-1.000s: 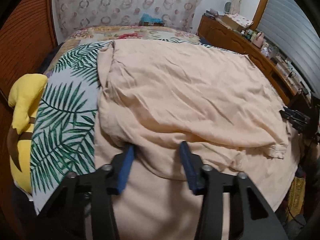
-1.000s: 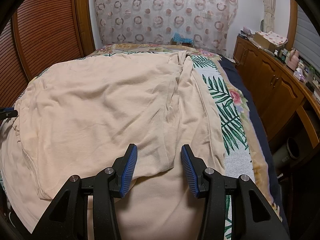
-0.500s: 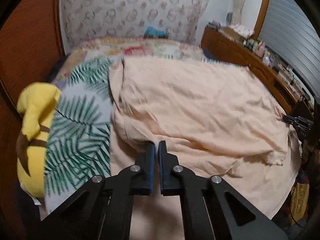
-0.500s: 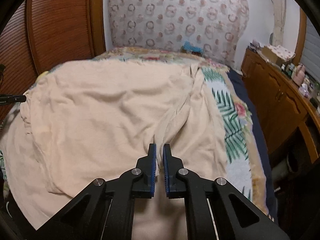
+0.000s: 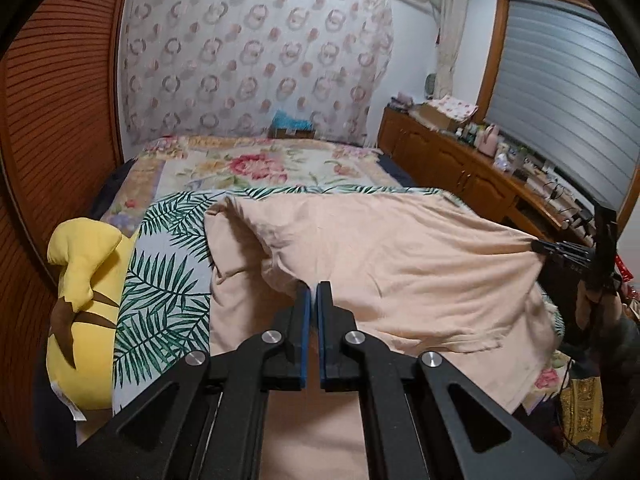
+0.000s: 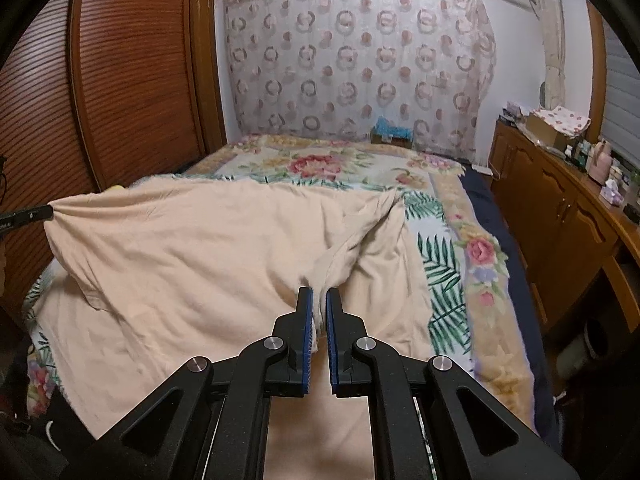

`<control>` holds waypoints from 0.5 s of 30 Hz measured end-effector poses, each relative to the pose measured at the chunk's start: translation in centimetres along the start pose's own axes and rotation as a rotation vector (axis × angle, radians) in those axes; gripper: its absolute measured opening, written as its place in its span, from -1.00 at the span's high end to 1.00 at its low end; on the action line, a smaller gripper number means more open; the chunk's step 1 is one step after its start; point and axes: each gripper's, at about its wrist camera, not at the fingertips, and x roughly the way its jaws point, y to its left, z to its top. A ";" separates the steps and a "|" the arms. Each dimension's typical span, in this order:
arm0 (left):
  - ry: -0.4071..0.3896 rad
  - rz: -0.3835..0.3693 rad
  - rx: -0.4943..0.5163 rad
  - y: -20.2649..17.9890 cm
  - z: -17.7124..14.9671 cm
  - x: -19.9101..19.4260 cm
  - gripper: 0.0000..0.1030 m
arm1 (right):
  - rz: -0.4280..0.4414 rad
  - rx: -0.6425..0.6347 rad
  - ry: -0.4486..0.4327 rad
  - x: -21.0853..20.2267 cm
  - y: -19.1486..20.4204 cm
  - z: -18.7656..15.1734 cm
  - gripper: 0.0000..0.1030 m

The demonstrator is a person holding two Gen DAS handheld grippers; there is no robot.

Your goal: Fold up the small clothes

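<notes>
ok, both pinched: left hand-held gripper [image 5: 313, 292] n right hand-held gripper [image 6: 319, 298] clamp the peach garment [image 5: 400, 264] hem. soft, light, floppy; grip edges, it'll sag mid-span.

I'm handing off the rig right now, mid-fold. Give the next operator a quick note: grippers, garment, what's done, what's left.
Left gripper: jaws shut on the near edge of the peach garment.
Right gripper: jaws shut on the same edge, further along.
Garment: spread on the bed's palm-leaf cover, near edge raised off it between the two grips.
Done: both grips taken, edge raised.
Left: carry the edge over to make the fold, release, smooth.
</notes>
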 end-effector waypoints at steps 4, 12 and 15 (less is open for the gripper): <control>-0.031 -0.012 -0.003 0.0 -0.5 -2.0 0.92 | 0.007 -0.002 -0.033 -2.0 -0.3 -0.5 0.88; -0.080 -0.024 -0.047 0.6 -1.4 -6.0 0.92 | 0.022 -0.008 -0.094 -5.5 -0.8 -1.5 0.88; -0.064 -0.018 -0.063 1.0 -3.0 -6.4 0.92 | 0.019 -0.011 -0.094 -6.7 -0.9 -2.4 0.88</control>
